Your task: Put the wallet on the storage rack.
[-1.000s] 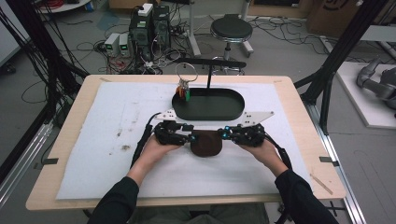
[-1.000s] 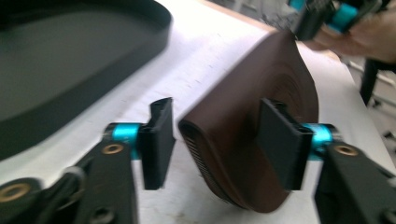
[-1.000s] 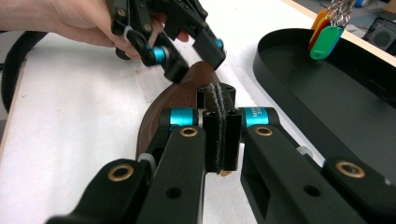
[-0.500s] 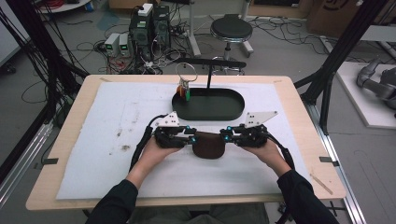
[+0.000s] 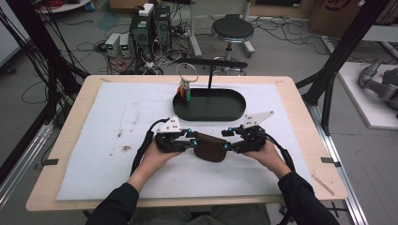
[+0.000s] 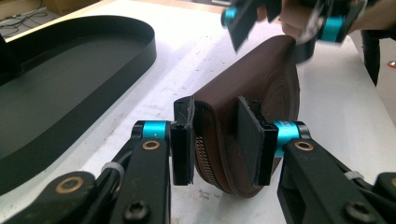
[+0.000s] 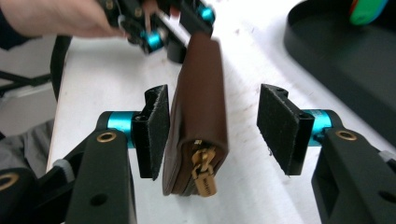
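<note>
- A wooden table carries a white mat marked with a few dark stains; cables and electronics boxes litter the floor beyond its far edge, with a round stool to their right.
- On the mat's far middle sits a black oval tray with a post and crossbar; a wire ring with orange and green pieces hangs at the tray's left end.
- The left gripper is clenched on one end of a brown zip pouch, both pads pressing its sides.
- The pouch stands on edge near the middle of the mat, between the two grippers, on the person's side of the tray.
- The right gripper is released: the pouch's other end sits between the jaws, close against one pad and apart from the other.
- The right gripper view shows the brass zip pull at that end; the left gripper view shows the zip teeth along the edge.
</note>
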